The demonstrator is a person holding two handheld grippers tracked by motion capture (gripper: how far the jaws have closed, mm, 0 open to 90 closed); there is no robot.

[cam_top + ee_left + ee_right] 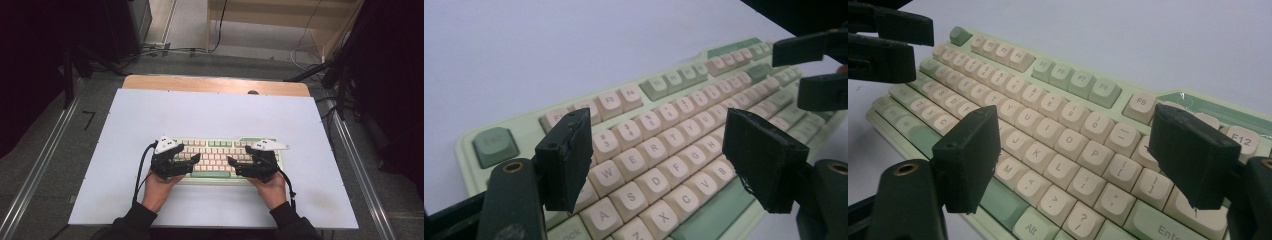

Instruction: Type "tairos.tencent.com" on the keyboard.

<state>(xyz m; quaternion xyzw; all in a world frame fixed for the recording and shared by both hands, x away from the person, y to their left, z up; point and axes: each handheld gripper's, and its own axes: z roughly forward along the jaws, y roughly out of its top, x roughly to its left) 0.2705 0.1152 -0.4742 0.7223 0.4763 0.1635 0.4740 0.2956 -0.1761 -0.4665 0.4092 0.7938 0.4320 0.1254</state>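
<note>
A pale green plastic keyboard w/ cream and green keycaps [220, 155] lies flat near the middle of the white tabletop sheet [150, 115], long side facing the person. The left gripper [192, 162] hangs over the keyboard's left end, its black jaws spread wide apart w/ nothing between them; in the left gripper view [656, 150] they frame the W, E, R, D and F keys from above, not touching. The right gripper [234, 164] is over the right end, jaws likewise spread and empty; in the right gripper view [1073, 150] they frame the K, L, O, P keys. Both grippers point inward, tips near each other but apart. The person's hands [160, 187] rest at the keyboard's front edge.
</note>
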